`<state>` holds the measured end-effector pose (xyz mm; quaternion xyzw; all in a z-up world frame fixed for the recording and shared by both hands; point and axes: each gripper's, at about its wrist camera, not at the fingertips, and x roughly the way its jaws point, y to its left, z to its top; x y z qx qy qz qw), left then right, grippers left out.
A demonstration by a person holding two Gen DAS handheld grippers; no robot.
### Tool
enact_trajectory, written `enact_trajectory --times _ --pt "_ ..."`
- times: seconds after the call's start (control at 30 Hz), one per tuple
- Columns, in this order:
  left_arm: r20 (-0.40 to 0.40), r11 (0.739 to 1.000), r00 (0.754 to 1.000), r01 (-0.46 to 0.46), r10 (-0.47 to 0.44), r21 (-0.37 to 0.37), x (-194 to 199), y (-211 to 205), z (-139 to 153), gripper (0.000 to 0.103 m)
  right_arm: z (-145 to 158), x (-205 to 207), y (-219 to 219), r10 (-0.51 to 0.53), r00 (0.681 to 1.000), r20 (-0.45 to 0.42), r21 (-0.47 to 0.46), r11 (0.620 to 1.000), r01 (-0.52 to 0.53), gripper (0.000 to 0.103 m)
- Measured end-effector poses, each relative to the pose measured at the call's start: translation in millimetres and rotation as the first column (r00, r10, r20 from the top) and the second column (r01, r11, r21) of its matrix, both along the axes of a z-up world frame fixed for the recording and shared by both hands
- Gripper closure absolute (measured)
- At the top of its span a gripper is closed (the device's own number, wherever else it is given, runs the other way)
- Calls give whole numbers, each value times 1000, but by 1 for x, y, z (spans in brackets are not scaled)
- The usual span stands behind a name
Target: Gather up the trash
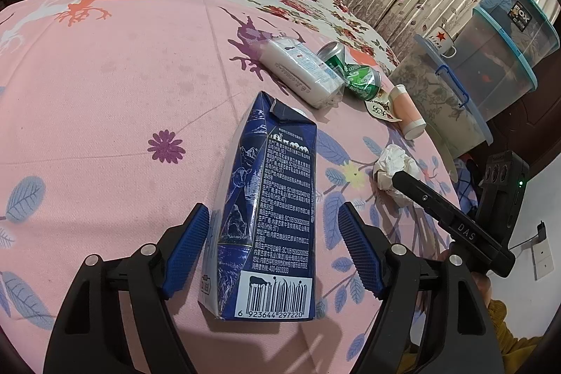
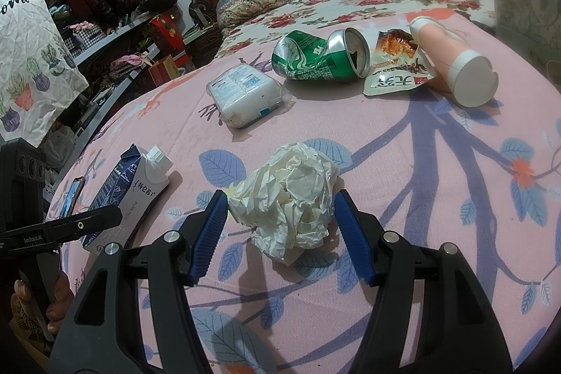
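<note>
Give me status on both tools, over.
Left tool open around milk carton. Right tool open around crumpled tissue. Nothing blocking either.

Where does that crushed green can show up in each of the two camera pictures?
Left wrist view: the crushed green can lies upper right of centre, just behind the white tissue pack.
Right wrist view: the can lies top centre, its open mouth facing right toward the snack wrapper.
Shared landmark: the tissue pack, which sits left of the can in both views.
</note>
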<state>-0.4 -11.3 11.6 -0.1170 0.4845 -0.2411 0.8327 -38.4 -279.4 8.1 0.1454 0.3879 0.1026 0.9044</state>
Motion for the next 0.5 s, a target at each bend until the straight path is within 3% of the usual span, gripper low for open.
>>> enact_trajectory --times 0.5 --pt "-2 1000 1000 0 0 -3 0 -1 0 29 0 0 0 0 1000 0 0 1000 0 38"
